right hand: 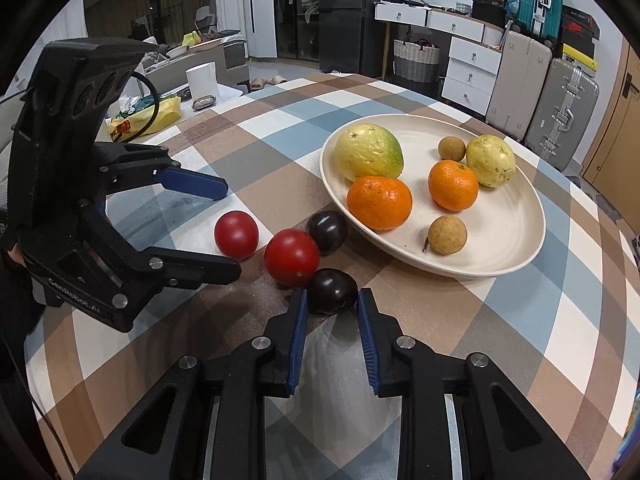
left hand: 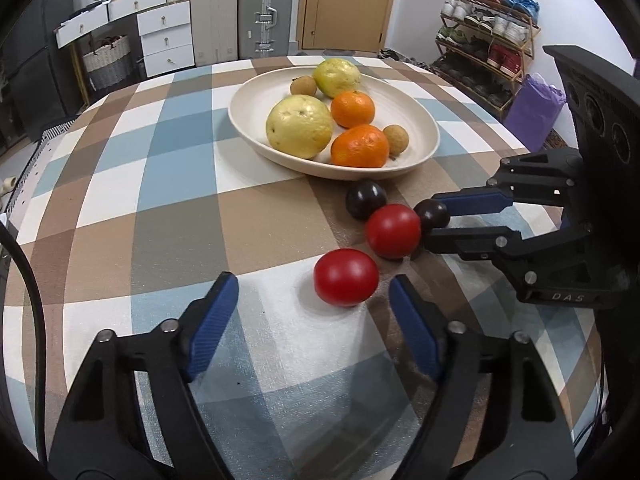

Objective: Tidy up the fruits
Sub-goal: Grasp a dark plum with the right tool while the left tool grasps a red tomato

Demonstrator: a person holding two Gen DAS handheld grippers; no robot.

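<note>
Cream-coloured and shallow, the bowl [left hand: 424,136] already held six fruits in the left wrist view: two pale yellow-green guavas [left hand: 300,126], two oranges [left hand: 360,146] and two small brown longans [left hand: 396,140]. Four fruits were not yet in it. They lay on the checked tablecloth [left hand: 160,208] in front of the bowl: two red tomatoes and two dark plums. The left gripper [left hand: 314,294] stood wide open above the cloth, and the nearer red tomato [left hand: 346,283] lay just ahead of its tips, touched by neither finger. So I judged the task a little more than half done.

In the right wrist view, the right gripper [right hand: 333,298] had its jaws narrow around the nearer dark plum [right hand: 333,292]. The blue pads [right hand: 298,336] looked very close to the skin, but I could not tell whether they really pressed it. The plum seemed to rest on the cloth, touching the second red tomato [right hand: 292,257]. The other dark plum [right hand: 327,232] lay just beside the bowl's rim.

The table was covered in brown, blue and white squares. Behind it stood white drawers [right hand: 472,68], a woven basket [right hand: 416,60] and grey suitcases [right hand: 560,96].
</note>
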